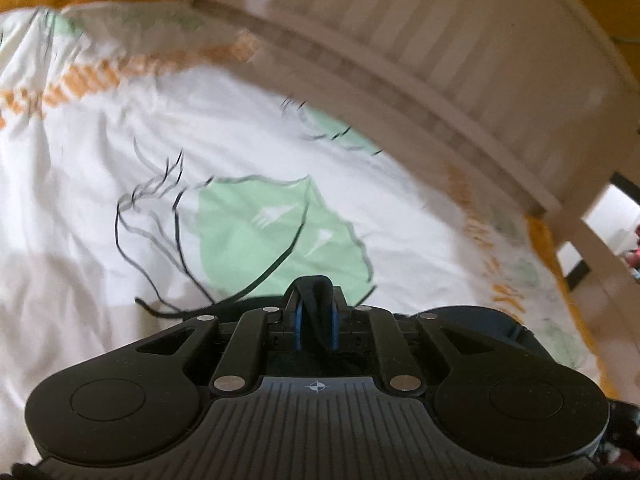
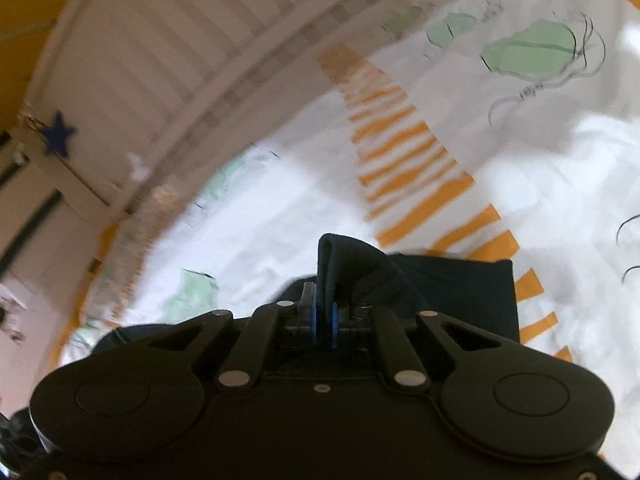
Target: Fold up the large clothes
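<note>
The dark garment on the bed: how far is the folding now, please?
Done: little that I can confirm; only the part of the dark garment on the bedsheet lies flat with a straight edge. In hand: the left gripper and the right gripper are each shut on a bunched edge of the cloth. Left: laying those edges down. The garment's full shape is hidden.

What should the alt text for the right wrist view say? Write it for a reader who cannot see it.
The right gripper is shut on a fold of dark garment, pinched between its blue-padded fingers. Below lies a white bedsheet printed with orange stripes and green leaf shapes. A white slatted bed frame with a blue star sticker curves across the upper left.
</note>
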`<state>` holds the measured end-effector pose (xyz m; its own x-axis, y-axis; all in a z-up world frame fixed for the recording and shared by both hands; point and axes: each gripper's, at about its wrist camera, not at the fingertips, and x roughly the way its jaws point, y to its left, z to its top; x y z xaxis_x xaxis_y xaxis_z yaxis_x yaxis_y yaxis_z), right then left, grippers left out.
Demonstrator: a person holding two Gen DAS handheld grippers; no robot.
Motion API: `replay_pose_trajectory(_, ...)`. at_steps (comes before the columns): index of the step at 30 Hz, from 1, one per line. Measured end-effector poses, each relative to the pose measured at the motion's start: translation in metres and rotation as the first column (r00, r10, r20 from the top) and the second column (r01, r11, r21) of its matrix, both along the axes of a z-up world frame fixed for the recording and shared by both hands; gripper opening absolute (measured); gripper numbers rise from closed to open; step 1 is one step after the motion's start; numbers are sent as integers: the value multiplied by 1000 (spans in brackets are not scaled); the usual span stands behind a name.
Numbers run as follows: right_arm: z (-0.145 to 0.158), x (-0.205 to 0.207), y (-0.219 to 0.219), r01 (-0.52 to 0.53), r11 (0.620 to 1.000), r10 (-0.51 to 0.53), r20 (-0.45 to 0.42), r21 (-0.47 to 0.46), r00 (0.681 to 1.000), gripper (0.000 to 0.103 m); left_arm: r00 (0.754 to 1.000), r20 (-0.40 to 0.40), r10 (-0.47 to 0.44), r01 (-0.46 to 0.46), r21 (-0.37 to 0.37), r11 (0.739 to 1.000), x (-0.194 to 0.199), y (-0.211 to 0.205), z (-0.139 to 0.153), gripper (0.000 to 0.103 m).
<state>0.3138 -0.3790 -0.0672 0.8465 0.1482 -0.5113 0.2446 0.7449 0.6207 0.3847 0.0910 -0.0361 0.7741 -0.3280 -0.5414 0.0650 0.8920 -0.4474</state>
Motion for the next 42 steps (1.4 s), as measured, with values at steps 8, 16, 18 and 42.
replay_pose_trajectory(8,-11,7,1,4,999,-4,1,-52,1000,51,999,-43,29,-28,11,1000,6,4,-4,71)
replay_pose_trajectory(16,22,-22,19,-1,975,26,107,-223,994,96,997,38,-69,61,188,980,-40,-22,31,88)
replay_pose_trajectory(18,28,-31,39,-50,955,83,101,-293,991,96,989,36,-145,132,242,961,-53,-44,31,88)
replay_pose_trajectory(42,-14,43,91,-250,807,169,-196,-535,966,101,970,-110,-218,243,355,903,-9,-79,-31,103)
